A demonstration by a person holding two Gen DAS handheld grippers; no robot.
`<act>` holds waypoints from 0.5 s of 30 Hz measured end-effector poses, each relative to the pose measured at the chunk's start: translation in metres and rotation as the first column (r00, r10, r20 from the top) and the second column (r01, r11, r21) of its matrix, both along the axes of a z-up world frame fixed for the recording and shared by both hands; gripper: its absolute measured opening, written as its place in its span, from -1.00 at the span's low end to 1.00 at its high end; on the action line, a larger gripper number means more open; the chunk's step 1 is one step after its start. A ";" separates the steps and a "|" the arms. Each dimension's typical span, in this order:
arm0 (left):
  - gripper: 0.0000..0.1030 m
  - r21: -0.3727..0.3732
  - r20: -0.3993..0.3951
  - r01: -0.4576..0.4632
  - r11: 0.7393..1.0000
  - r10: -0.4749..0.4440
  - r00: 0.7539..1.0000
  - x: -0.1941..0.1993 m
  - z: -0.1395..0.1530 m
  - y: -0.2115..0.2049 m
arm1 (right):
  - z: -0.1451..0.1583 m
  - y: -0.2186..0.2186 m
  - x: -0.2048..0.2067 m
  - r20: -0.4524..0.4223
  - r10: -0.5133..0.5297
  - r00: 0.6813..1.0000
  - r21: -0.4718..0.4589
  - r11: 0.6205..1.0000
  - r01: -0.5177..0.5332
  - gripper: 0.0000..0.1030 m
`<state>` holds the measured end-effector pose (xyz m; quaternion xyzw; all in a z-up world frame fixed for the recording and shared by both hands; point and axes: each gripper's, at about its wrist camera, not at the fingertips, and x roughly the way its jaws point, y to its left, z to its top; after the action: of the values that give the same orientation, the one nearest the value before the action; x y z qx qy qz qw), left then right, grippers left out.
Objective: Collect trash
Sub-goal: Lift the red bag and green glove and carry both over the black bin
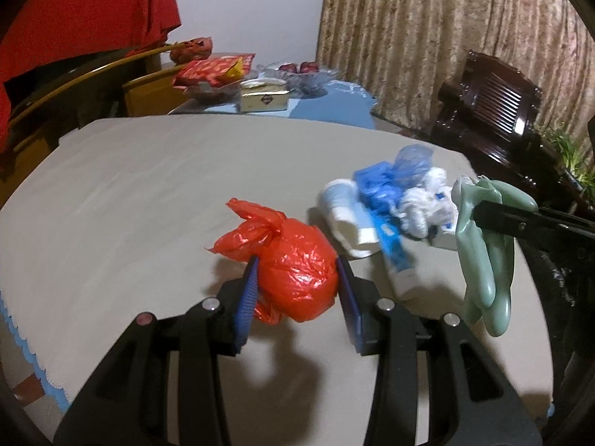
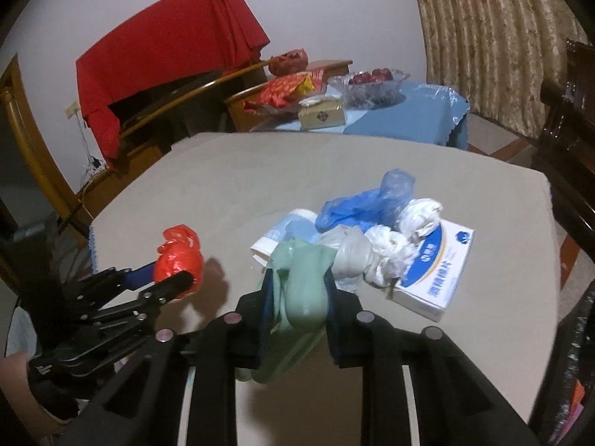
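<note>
Items by count. Grippers — 2: left gripper (image 1: 295, 278) and right gripper (image 2: 297, 299). Knotted red bag (image 1: 293, 264) — 1. Green glove (image 2: 303, 290) — 1, poss. a pair; cannot tell. Blue plastic bag (image 2: 366, 200) — 1. Crumpled white wads (image 2: 405, 230) — approx. 2–3, edges blur together. White-and-blue box (image 2: 438, 271) — 1. Pale blue-and-white pack (image 1: 344, 210) — 1. Tube w/ blue print (image 1: 396, 256) — 1. Beige-covered table (image 1: 148, 193) — 1.
</note>
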<state>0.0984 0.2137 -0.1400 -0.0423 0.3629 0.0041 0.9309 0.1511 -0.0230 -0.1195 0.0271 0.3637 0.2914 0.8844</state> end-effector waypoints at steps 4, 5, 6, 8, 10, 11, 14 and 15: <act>-0.23 0.001 0.008 0.029 1.000 -0.029 1.000 0.002 0.009 -0.019 | 0.011 -0.017 -0.005 0.022 -0.022 1.000 -0.008 1.000 0.022 -0.53; -0.23 0.001 0.011 0.037 0.999 -0.037 0.999 0.001 0.012 -0.024 | 0.013 -0.022 -0.007 0.024 -0.029 0.999 -0.004 1.000 0.029 -0.53; -0.23 -0.001 0.013 0.044 0.999 -0.044 0.999 0.002 0.014 -0.028 | 0.015 -0.026 -0.008 0.027 -0.035 0.999 -0.001 0.999 0.035 -0.53; -0.23 -0.002 0.017 0.056 0.998 -0.056 0.998 0.003 0.017 -0.033 | 0.018 -0.034 -0.010 0.033 -0.047 0.998 0.001 0.999 0.047 -0.53; -0.23 -0.001 0.022 0.072 0.997 -0.072 0.997 0.003 0.020 -0.043 | 0.021 -0.044 -0.013 0.039 -0.059 0.998 0.005 0.998 0.059 -0.53; -0.23 -0.001 0.024 0.081 0.997 -0.081 0.996 0.003 0.022 -0.048 | 0.022 -0.050 -0.014 0.041 -0.066 0.997 0.007 0.998 0.066 -0.53; -0.23 -0.004 0.031 0.104 0.995 -0.104 0.994 0.002 0.026 -0.062 | 0.025 -0.063 -0.017 0.048 -0.085 0.995 0.010 0.996 0.085 -0.53; -0.23 -0.006 0.033 0.110 0.994 -0.110 0.993 0.002 0.027 -0.065 | 0.026 -0.066 -0.018 0.050 -0.091 0.995 0.010 0.996 0.091 -0.53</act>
<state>0.1001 0.1487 -0.1129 -0.0259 0.3496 -0.0492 0.9352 0.1335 -0.0886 -0.0937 0.0399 0.3385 0.2529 0.9054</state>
